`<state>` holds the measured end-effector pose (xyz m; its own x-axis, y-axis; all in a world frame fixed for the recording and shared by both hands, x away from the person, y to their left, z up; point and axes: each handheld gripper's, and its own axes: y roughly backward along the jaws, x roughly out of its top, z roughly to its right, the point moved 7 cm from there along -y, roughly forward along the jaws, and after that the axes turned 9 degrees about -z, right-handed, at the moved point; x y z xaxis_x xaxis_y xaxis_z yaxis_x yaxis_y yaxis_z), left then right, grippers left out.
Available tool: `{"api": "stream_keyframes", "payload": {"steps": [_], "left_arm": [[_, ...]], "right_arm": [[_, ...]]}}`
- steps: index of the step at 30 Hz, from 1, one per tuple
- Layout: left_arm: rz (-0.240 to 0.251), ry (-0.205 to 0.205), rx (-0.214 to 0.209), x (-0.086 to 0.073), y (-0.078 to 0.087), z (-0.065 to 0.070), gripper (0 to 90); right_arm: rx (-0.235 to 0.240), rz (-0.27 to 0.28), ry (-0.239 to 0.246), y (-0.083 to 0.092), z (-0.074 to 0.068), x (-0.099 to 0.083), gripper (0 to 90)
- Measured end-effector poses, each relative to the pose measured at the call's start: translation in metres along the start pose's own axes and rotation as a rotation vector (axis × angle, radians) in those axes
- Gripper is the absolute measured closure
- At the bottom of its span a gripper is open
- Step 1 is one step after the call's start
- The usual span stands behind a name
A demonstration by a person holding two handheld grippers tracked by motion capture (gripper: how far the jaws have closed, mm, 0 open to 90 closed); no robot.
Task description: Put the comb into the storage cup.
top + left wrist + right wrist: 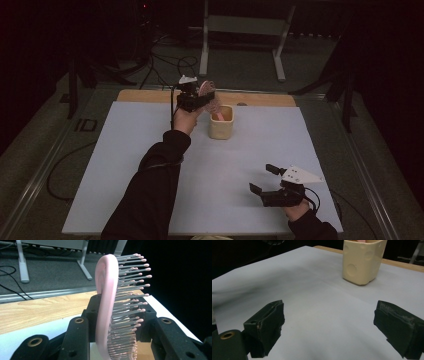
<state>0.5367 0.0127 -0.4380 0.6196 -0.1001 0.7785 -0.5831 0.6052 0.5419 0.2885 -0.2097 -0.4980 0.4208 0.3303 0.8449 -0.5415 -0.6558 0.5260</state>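
While pinching the pink hairbrush [106,305] in the left gripper [196,98] fingers, handle dipping into the cream cup [221,122] just below them, best to lower straight, then let go gently. Right gripper [267,181] fingers spread, idle, well apart from cup.

The white worktop [150,165] lies bare over most of its face, giving free passage across the left half and the near middle. The one standing obstacle is the cream holder [221,122], at about 12 o'clock from the worktop's centre. A pink hairbrush [210,100] hangs over its mouth, clamped in the left gripper [200,97], so that way in is blocked. The right gripper [267,182], fingers apart, occupies the 5 o'clock corner.
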Motion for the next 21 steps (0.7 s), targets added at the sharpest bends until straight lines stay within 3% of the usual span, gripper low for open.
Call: {"api": "stream_keyframes", "payload": {"steps": [6,7,10,16,21], "left_arm": [[-0.022,0.001,0.03,0.0011,0.001,-0.0014,59.9],[-0.029,-0.006,0.058,0.001,0.0014,-0.0023,57.5],[-0.045,0.007,0.057,0.0017,0.0025,-0.0024,42.3],[-0.08,-0.004,0.074,0.0012,0.0055,-0.0014,27.5],[-0.134,-0.049,0.088,-0.0015,0.0051,0.0038,13.2]], "right_arm": [[0.002,-0.001,-0.004,0.0001,0.0002,-0.0003,9.1],[0.003,-0.004,-0.004,0.0,0.0001,-0.0007,9.1],[0.0,0.001,0.001,0.0004,0.0002,0.0003,9.1],[0.001,0.002,-0.001,0.0003,0.0002,0.0004,9.1],[-0.003,0.002,-0.001,0.0006,0.0003,0.0005,9.1]]}}
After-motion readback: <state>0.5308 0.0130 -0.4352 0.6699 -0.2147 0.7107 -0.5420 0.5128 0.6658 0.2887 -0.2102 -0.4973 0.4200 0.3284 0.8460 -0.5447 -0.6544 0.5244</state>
